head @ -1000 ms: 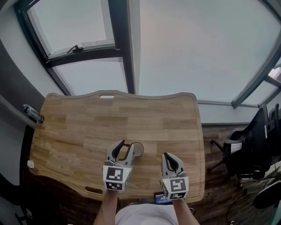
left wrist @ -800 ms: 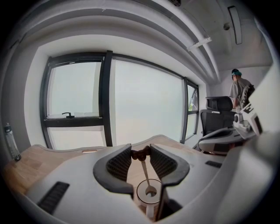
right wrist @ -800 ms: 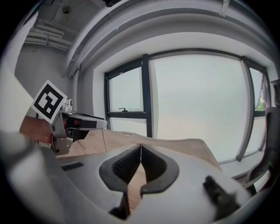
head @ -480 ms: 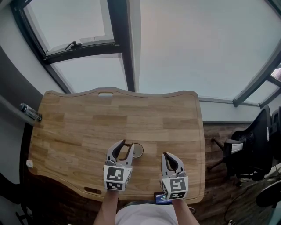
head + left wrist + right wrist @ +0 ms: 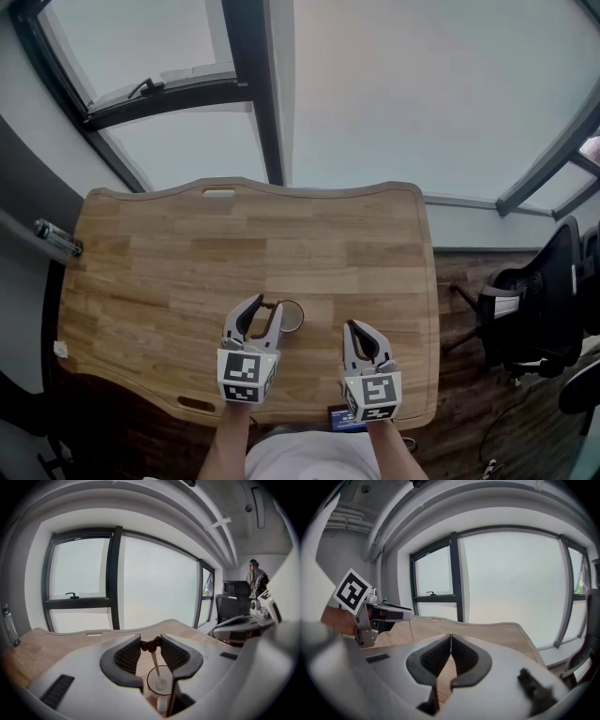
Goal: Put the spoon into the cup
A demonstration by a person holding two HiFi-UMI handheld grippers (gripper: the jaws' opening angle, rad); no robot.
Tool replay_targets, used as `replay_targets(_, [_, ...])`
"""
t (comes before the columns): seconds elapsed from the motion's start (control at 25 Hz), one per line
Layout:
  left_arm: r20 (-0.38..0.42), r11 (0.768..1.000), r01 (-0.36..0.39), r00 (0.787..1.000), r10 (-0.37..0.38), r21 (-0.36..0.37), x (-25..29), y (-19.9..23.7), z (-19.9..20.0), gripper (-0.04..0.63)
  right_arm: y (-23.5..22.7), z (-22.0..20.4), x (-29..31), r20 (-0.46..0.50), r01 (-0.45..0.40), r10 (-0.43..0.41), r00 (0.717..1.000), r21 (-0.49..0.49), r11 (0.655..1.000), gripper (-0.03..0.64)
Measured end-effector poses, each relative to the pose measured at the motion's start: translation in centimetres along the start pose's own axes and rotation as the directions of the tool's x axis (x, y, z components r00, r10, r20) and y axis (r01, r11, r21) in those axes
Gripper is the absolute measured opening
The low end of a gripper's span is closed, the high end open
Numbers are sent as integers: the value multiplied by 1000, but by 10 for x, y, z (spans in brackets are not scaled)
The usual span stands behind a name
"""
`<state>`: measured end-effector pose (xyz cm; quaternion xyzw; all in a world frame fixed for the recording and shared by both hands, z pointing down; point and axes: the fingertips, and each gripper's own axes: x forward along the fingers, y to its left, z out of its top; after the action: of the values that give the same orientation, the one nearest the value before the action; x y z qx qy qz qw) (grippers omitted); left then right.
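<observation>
A pale wooden worktop [image 5: 178, 253] stands below big windows [image 5: 394, 94], with an office chair [image 5: 534, 300] beside it. Near its front edge, the left tongs [image 5: 266, 307] pinch a spoon [image 5: 154, 665] standing in a cup [image 5: 293, 318]. The right tongs [image 5: 358, 331] are closed and empty.

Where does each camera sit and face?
Head view: on the head, looking down at the table; left gripper, right gripper and forearms show.
Left gripper view: rides left gripper, faces the window; its fingers grip the spoon at the cup.
Right gripper view: rides right gripper, faces the window; fingers closed, empty.
All share the table.
</observation>
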<state>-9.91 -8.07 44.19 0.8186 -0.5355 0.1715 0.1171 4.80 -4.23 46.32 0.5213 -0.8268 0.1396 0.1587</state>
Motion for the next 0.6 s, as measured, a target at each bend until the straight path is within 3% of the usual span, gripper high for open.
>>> replay_targets(0.6, [-51,1000,14,999,-15,-21,10,-4,-24,140,-6,-9,12,-28,-1,1,1000,17,1000,32])
